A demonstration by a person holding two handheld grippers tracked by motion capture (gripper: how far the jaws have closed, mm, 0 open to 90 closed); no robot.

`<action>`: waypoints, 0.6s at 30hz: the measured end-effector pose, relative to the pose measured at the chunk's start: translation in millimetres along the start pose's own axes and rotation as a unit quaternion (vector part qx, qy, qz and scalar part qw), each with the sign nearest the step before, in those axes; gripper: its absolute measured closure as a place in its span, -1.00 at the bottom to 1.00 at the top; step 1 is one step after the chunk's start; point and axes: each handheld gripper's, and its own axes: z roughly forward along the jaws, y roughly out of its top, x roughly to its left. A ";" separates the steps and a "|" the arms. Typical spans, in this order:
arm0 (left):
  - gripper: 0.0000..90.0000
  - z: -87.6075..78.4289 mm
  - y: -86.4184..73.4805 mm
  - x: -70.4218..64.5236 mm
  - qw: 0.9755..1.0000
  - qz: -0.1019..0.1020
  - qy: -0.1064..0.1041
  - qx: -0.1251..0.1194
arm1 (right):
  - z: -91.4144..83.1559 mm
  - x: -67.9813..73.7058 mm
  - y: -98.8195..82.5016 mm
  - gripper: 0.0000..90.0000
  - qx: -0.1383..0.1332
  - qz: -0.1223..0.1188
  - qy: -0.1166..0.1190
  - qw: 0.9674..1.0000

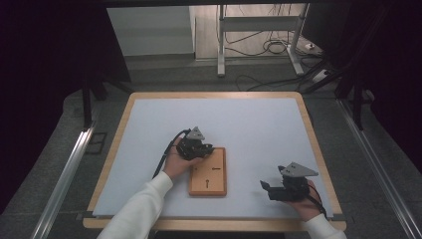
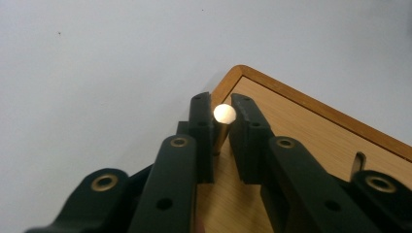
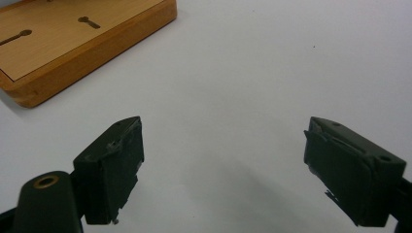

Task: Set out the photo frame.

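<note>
While a small brass peg with a round pale head (image 2: 224, 116) stands at the corner of the flat wooden block (image 2: 301, 131), it is enclosed by the left gripper (image 2: 224, 109), whose fingers are nearly closed around it; the right gripper (image 3: 223, 160), near the block, is held wide open and empty.

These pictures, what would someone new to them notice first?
First, the small brass peg with its pale round head, standing on the wooden board between the left tool's narrowly parted jaws, near the board's corner. Next, the keyhole slots cut into the board's top. The right tool hangs wide open over the bare white tabletop.
</note>
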 end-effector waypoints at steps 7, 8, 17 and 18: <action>0.84 -0.8 -1.2 3.9 1.000 -0.006 -0.009 -0.001 | 0.7 -0.7 -0.5 -0.68 0.002 0.000 -0.002 1.000; 0.85 -0.8 -1.2 3.9 1.000 -0.006 -0.009 -0.001 | 0.7 -0.7 -0.5 -0.68 0.002 0.000 -0.002 1.000; 0.85 -1.3 -2.6 7.9 1.000 -0.016 -0.024 -0.006 | -0.1 -0.9 -0.5 -0.68 0.000 -0.001 -0.004 1.000; 0.85 -1.2 -2.8 8.2 1.000 -0.017 -0.025 -0.007 | -0.2 -0.9 -0.4 -0.68 -0.001 -0.001 -0.004 1.000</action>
